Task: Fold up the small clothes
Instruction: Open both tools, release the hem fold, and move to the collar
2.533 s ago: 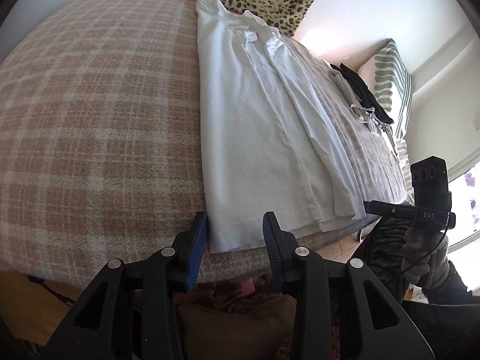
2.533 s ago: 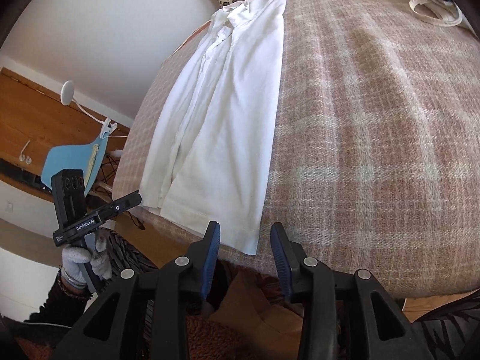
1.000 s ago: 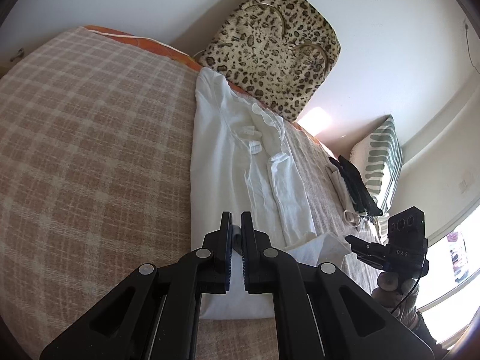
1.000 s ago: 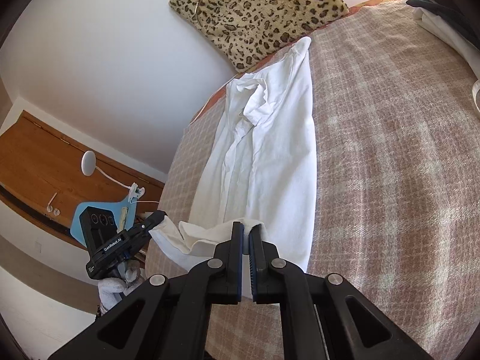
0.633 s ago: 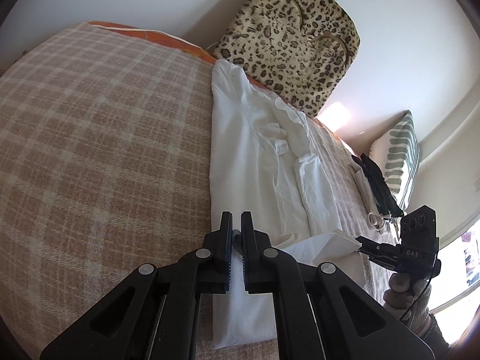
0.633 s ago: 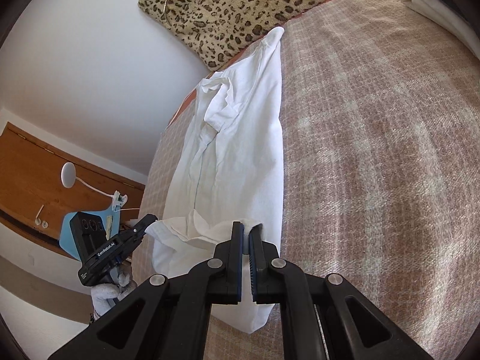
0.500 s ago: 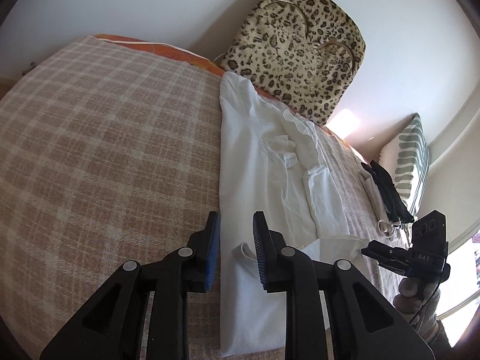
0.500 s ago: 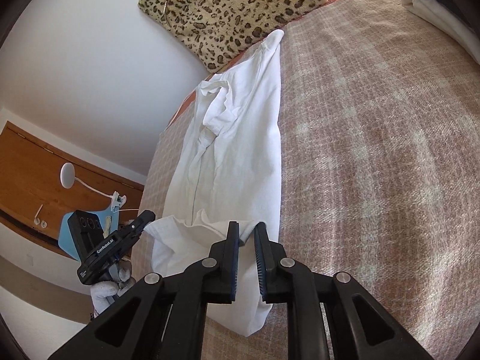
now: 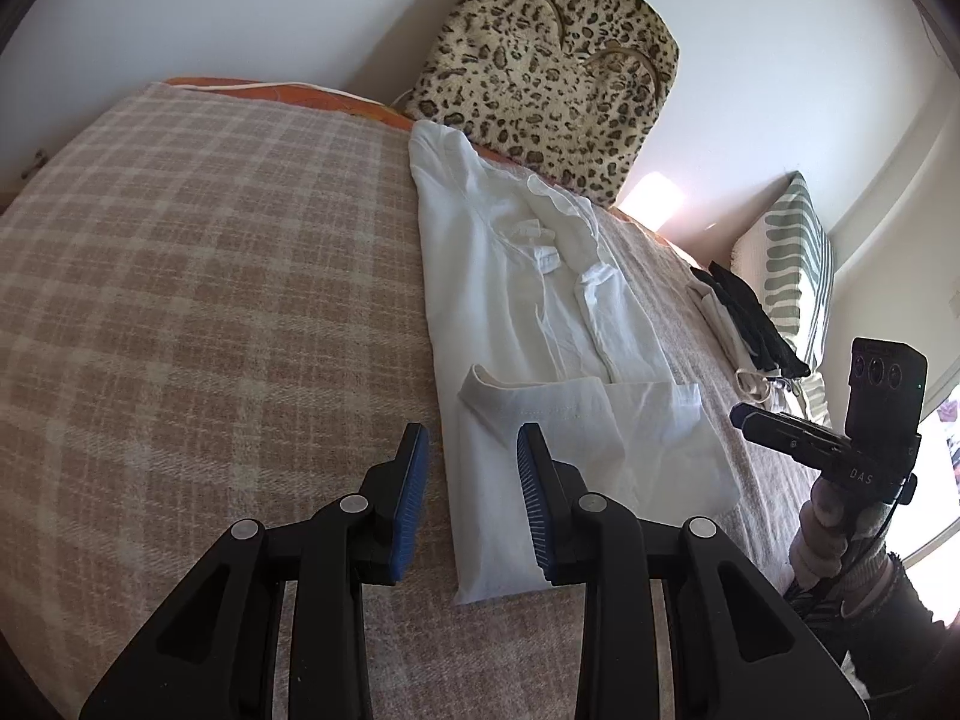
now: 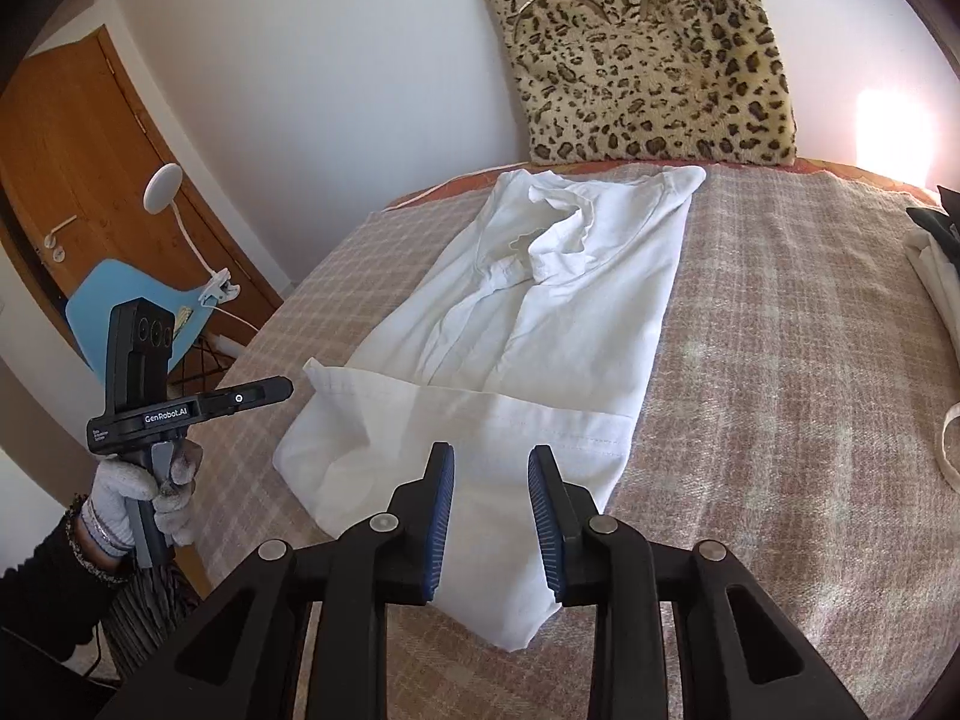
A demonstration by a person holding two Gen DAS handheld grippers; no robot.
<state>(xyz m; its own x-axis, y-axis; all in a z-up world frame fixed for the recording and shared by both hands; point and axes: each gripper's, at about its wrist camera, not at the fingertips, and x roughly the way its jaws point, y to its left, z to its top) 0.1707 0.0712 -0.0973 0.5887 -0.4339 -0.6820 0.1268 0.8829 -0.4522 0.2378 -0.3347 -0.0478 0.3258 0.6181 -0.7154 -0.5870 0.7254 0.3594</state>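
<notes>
My left gripper [image 9: 471, 468] and right gripper [image 10: 491, 495] have just opened and hold nothing. The white shirt [image 10: 540, 324] is light and limp; I would pinch its folded hem's corners.

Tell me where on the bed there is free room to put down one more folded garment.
The widest bare patch of blanket lies left of the shirt. A second free strip runs between the shirt and the clothes pile. It is crowded near that pile and the striped pillow, and by the leopard cushion.
</notes>
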